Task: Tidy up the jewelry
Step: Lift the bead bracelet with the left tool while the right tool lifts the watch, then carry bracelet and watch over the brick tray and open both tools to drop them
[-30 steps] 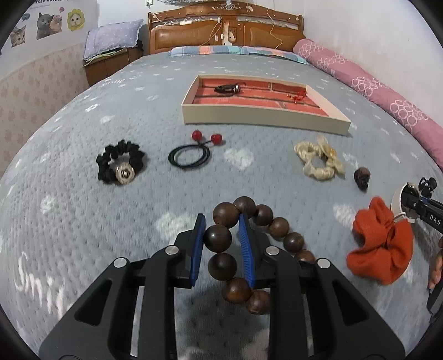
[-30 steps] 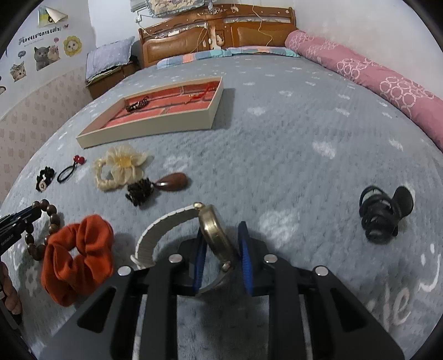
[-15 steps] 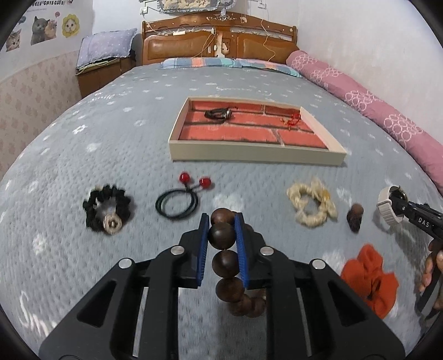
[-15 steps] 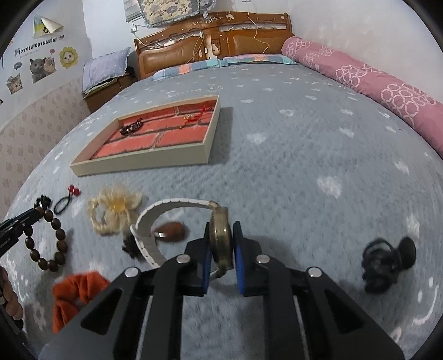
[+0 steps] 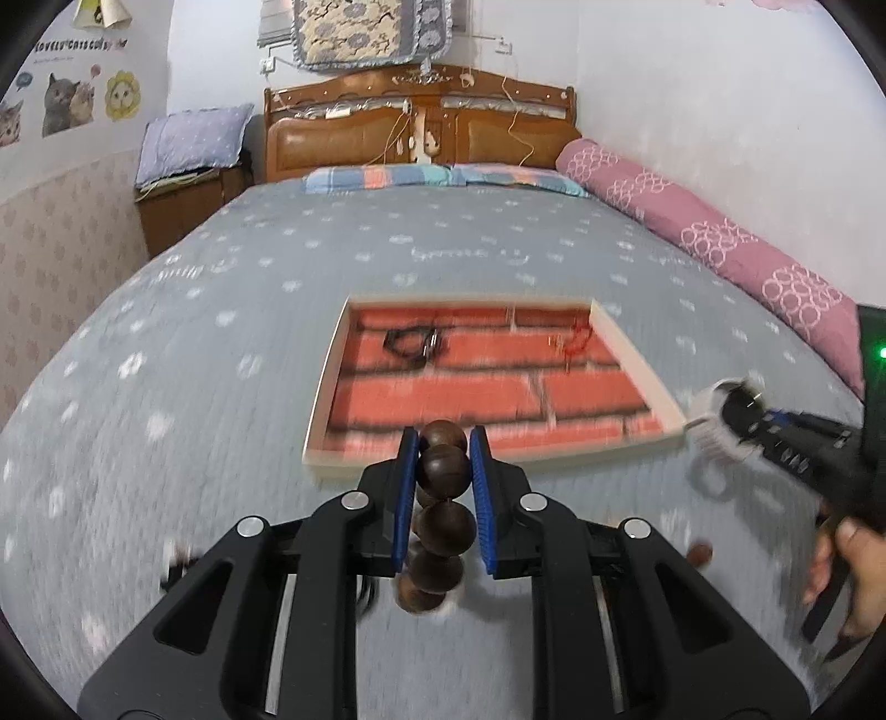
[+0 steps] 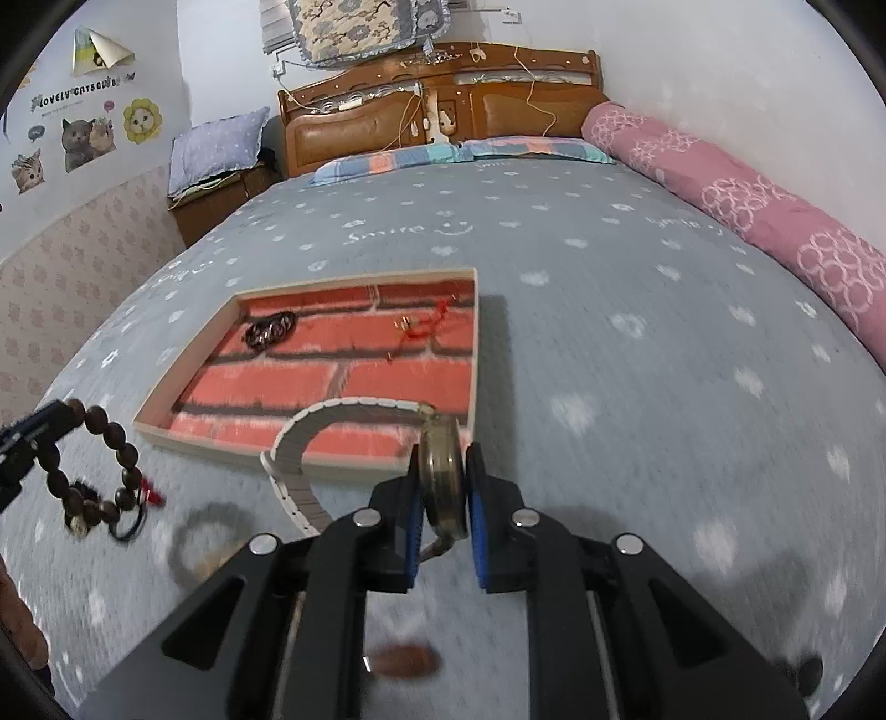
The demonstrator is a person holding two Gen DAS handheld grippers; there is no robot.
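Home bedroom, bed (image 5: 443, 266), wooden headboard (image 6: 443, 116)

Wall sticker banner (image 6: 77, 91), upper left of right wrist frame: reads roughly "LOVELY CATS CLUB", above the cat stickers (image 6: 83, 141). Same banner (image 5: 77, 44) in upper left of left wrist frame, blurrier, "LOVELY CATS C..." only. Grey bedspread (image 6: 637, 387): white script "Smile" (image 6: 387, 234) with a smiley, centre top of right wrist frame; another "Smile" (image 6: 684, 224) at right, faint. Left wrist frame shows similar script (image 5: 459, 253), too blurred to read.
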